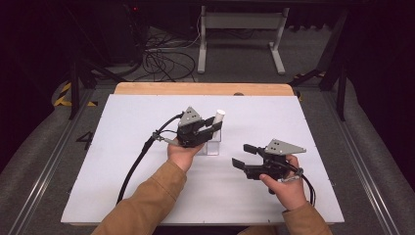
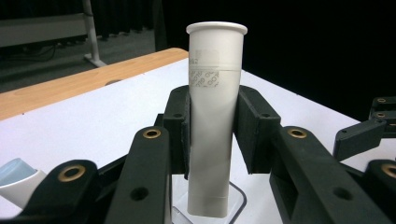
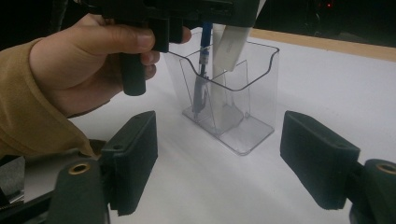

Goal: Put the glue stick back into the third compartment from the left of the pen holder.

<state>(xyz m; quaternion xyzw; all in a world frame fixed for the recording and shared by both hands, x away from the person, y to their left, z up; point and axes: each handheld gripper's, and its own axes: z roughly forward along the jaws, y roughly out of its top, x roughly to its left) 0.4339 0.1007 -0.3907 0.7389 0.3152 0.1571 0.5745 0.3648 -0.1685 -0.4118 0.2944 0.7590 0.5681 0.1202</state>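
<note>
Left gripper view | left tongs (image 2: 212, 133) clamp white tube (image 2: 212, 116) (upright) | level

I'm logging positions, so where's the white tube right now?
The white tube stands near mid-table in the clear holder, beside a blue pen, clamped between the left gripper jaws.

My left black two-jaw gripper (image 1: 211, 128) and right black two-jaw gripper (image 1: 244, 155): brass-ringed screw holes, blocky matte pads, grey three-cornered top plates, black trailing cables. Tan-brown jacket sleeves (image 1: 147, 199) on both my forearms.
</note>
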